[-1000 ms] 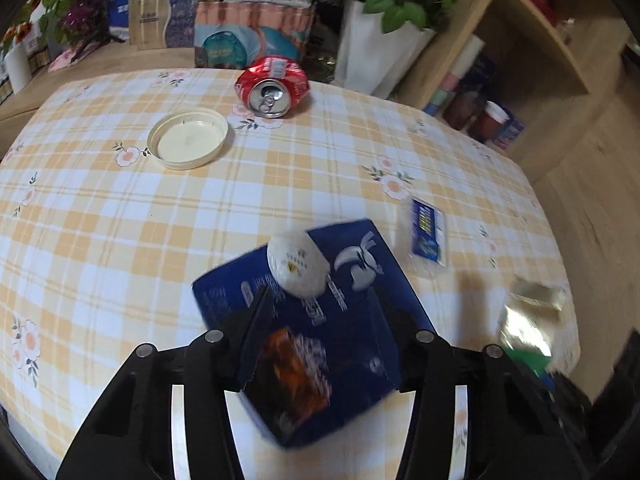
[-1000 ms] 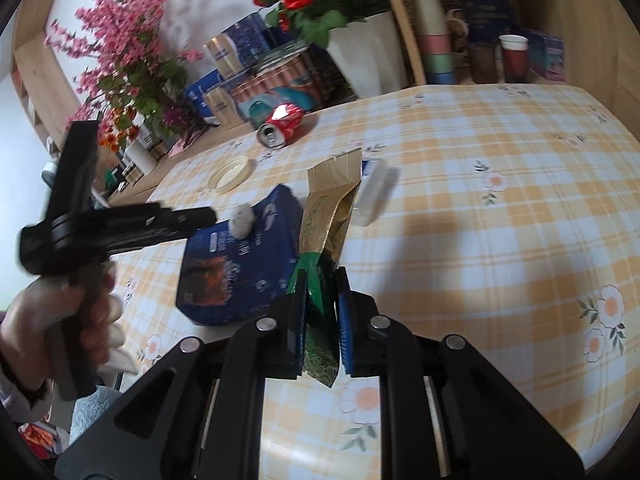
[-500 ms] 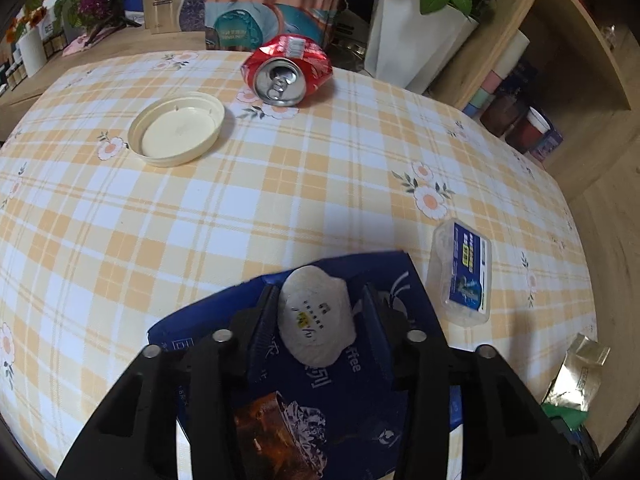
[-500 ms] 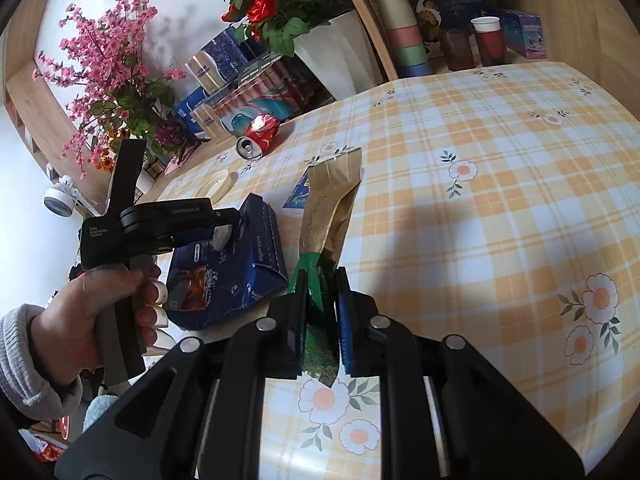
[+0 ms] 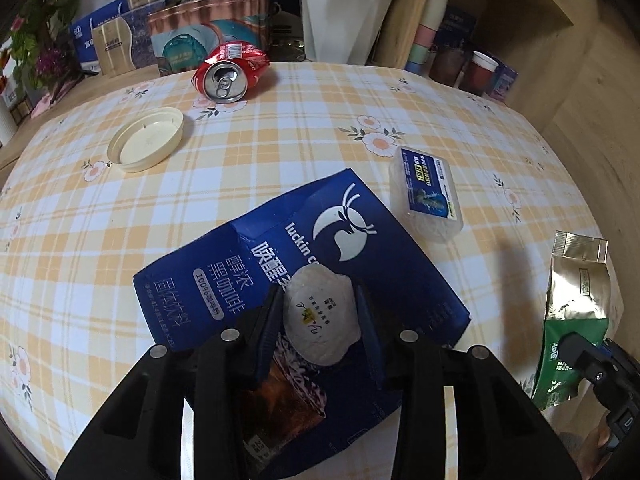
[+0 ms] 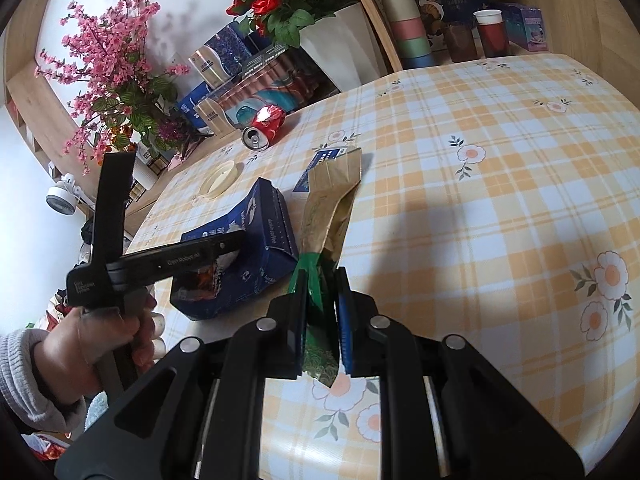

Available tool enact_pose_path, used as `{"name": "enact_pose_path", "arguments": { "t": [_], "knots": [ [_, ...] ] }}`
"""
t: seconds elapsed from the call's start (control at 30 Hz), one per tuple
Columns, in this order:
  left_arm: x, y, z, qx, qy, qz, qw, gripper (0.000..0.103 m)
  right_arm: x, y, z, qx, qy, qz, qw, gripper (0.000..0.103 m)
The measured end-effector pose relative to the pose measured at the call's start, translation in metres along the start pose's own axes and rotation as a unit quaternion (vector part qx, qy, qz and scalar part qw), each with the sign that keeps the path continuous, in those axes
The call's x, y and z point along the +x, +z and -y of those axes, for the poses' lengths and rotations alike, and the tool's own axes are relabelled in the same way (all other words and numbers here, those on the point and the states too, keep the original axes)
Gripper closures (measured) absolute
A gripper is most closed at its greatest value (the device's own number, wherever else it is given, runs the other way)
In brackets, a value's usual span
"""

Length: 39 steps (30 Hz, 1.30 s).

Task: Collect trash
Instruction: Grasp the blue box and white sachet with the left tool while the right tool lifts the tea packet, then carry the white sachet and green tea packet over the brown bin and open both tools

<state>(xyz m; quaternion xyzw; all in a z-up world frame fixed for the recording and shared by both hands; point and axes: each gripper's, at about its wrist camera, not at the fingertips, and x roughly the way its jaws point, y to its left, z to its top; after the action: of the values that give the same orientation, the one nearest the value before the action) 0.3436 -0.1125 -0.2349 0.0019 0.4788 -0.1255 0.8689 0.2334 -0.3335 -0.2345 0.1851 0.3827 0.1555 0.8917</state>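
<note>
A blue Luckin coffee paper bag lies on the checked table, mouth toward me; it also shows in the right wrist view. My left gripper is at the bag's mouth with its fingers around a white crumpled wrapper; the left gripper also shows in the right wrist view. My right gripper is shut on a green and gold tea pouch, held just right of the bag; the pouch shows in the left wrist view.
A crushed red can, a cream lid and a clear plastic box with a blue label lie on the table. Boxes, a white flower pot and cups stand behind it.
My left gripper has moved forward over the blue bag and closed in around the white wrapper. My right gripper has kept the tea pouch and shifted slightly beside the bag.
</note>
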Motion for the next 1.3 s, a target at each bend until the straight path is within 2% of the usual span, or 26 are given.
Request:
{"name": "enact_pose_path", "arguments": {
  "t": [0.1, 0.2, 0.33, 0.53, 0.83, 1.3],
  "knots": [
    [-0.006, -0.004, -0.004, -0.012, -0.022, -0.001, 0.9997, 0.067, -0.004, -0.003, -0.005, -0.007, -0.002, 0.000, 1.000, 0.086],
    [-0.022, -0.011, -0.002, -0.001, -0.029, 0.016, 0.9995, 0.067, -0.009, -0.005, -0.010, -0.009, -0.001, 0.003, 1.000, 0.086],
    [-0.049, -0.020, 0.000, 0.018, -0.040, 0.035, 0.9984, 0.067, -0.017, -0.011, -0.017, -0.012, 0.000, 0.004, 1.000, 0.086],
    [-0.097, -0.039, -0.005, 0.017, -0.066, 0.058, 0.9960, 0.067, -0.032, -0.018, -0.035, -0.020, 0.004, 0.008, 1.000, 0.086],
    [-0.162, -0.089, -0.020, -0.006, -0.101, 0.075, 0.9920, 0.067, -0.059, -0.033, -0.065, -0.043, 0.002, 0.014, 0.999, 0.086],
    [-0.230, -0.165, -0.051, -0.048, -0.109, 0.110, 0.9867, 0.067, -0.086, -0.082, -0.116, -0.092, 0.002, -0.004, 0.996, 0.086]
  ]
}}
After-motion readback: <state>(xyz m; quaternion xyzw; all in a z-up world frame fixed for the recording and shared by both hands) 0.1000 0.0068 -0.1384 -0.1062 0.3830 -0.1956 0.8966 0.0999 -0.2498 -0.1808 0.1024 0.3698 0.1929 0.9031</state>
